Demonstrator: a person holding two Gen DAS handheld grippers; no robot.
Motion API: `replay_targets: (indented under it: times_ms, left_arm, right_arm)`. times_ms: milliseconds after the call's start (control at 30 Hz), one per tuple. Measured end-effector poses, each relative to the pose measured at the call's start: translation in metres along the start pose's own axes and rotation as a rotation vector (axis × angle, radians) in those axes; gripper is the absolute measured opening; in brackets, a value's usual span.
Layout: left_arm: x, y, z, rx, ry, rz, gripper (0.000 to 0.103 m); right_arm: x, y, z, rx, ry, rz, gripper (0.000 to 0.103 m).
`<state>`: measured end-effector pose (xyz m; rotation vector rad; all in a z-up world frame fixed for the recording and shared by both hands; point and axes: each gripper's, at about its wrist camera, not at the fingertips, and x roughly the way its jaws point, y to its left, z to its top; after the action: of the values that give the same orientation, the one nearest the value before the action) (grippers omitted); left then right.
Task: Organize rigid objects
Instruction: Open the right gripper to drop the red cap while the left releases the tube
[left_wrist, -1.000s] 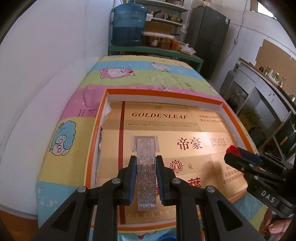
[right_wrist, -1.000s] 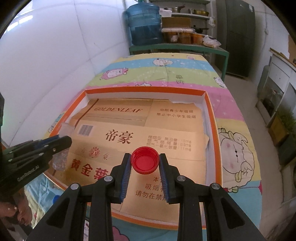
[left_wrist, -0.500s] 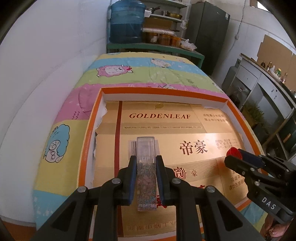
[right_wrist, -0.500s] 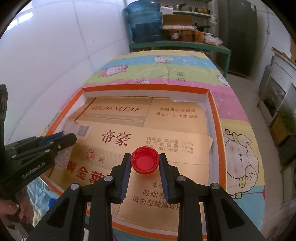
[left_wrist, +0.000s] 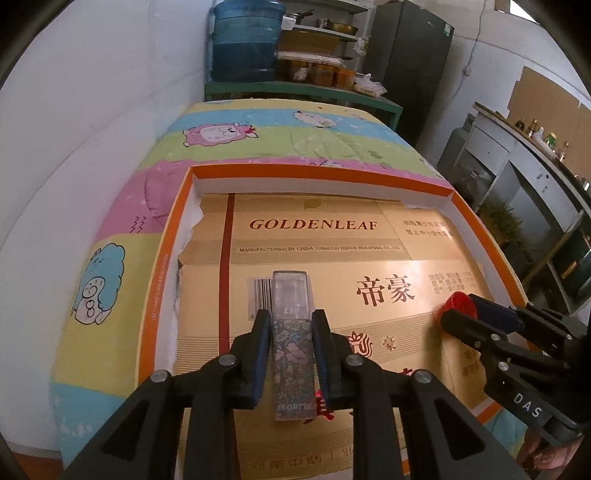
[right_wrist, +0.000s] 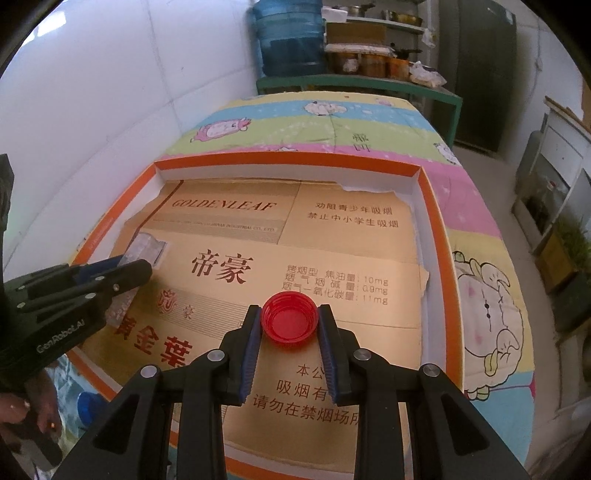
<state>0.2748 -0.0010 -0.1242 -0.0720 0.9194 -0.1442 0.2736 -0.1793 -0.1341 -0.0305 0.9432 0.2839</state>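
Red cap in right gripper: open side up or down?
Up. The red cap shows its hollow interior and threaded rim between the right gripper pads.

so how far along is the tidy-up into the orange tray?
Done: nothing lies loose in the orange tray, only its gold cardboard liner. In hand: left gripper, jaws just easing open, around the floral lipstick tube; right gripper clamps the red bottle cap. Left: set both down.
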Motion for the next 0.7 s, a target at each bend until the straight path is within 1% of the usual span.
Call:
replay_targets:
  times_ms: [33,100,133,167,233,267,300,367,533,700]
  left_arm:
    - [0.000,0.000,0.000,0.002,0.000,0.000,0.023]
    - [-0.001,0.000,0.000,0.006,-0.003,0.002,0.023]
    - [-0.001,0.000,0.000,0.007,-0.003,0.002,0.023]
    - [-0.002,0.000,-0.001,0.009,-0.002,0.004,0.023]
    - [-0.004,-0.001,-0.001,0.011,0.000,0.007,0.025]
    - [-0.005,-0.001,-0.001,0.010,-0.004,0.011,0.032]
    - [-0.007,-0.001,-0.001,0.011,-0.007,0.015,0.043]
    - [-0.012,-0.002,-0.003,0.015,-0.024,0.017,0.055]
    - [-0.028,-0.002,-0.007,-0.003,-0.059,0.004,0.056]
    - [-0.050,-0.004,-0.013,-0.009,-0.087,-0.008,0.056]
  right_arm:
    - [0.000,0.000,0.000,0.003,-0.001,0.004,0.033]
    - [0.000,0.000,0.000,0.009,-0.004,0.015,0.040]
    - [0.000,0.000,0.000,0.008,-0.006,0.011,0.048]
    - [-0.001,0.000,0.000,0.005,-0.007,0.006,0.051]
    - [-0.002,0.002,-0.001,-0.001,-0.011,0.000,0.051]
    - [-0.002,0.002,-0.002,-0.001,-0.013,-0.001,0.051]
    - [-0.003,0.002,-0.002,-0.001,-0.015,-0.001,0.051]
    - [-0.004,0.003,-0.004,0.001,-0.017,-0.002,0.051]
    - [-0.012,0.004,-0.008,0.005,-0.034,-0.013,0.051]
    - [-0.031,0.008,-0.016,0.015,-0.069,-0.015,0.051]
